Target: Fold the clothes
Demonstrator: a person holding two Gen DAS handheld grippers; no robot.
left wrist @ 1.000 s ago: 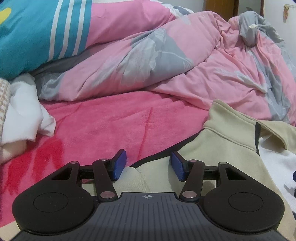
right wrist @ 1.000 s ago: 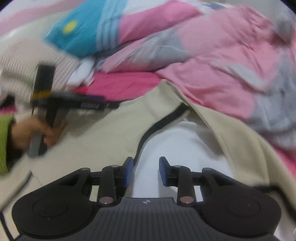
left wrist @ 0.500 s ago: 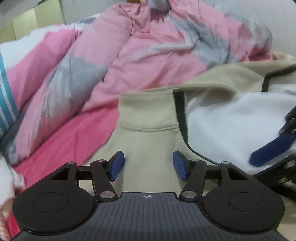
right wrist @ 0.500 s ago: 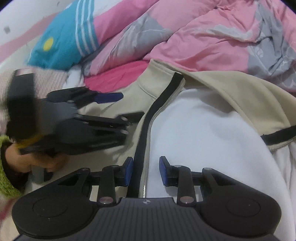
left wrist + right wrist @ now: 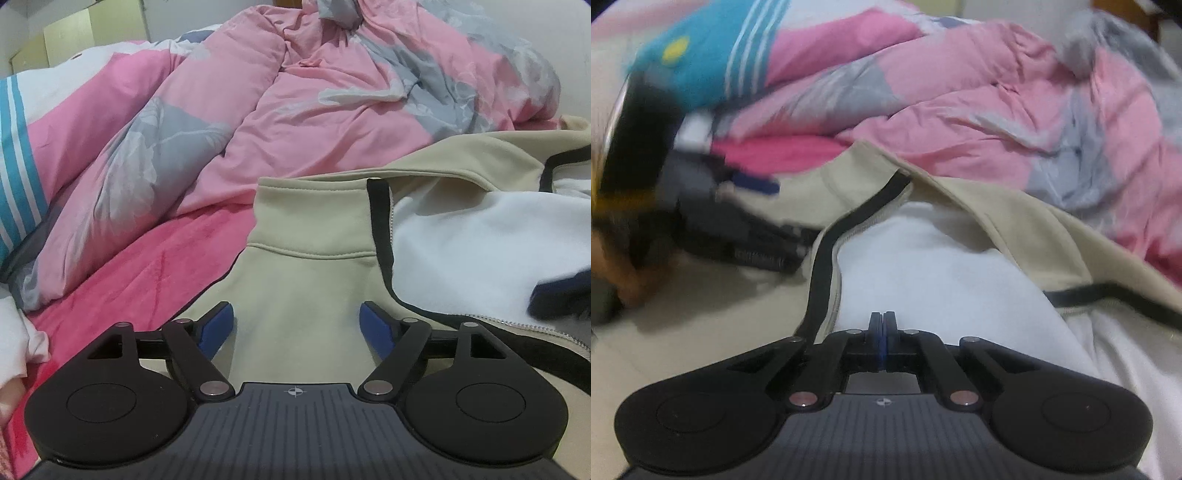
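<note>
The beige jacket (image 5: 306, 280) lies open on the pink blanket (image 5: 147, 273), white lining (image 5: 923, 273) filling the centre of the right view. The left gripper (image 5: 297, 325) hovers spread wide over its collar. The right gripper (image 5: 882, 325) has its 2 fingers pressed together at the lining's lower centre; whether fabric is pinched, I cannot tell. A rumpled pink-and-grey duvet (image 5: 295, 110) fills the upper frame.

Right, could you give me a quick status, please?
Left gripper open over beige jacket. Right gripper shut, on white lining; grasp unclear. Pink duvet bunched behind.
</note>
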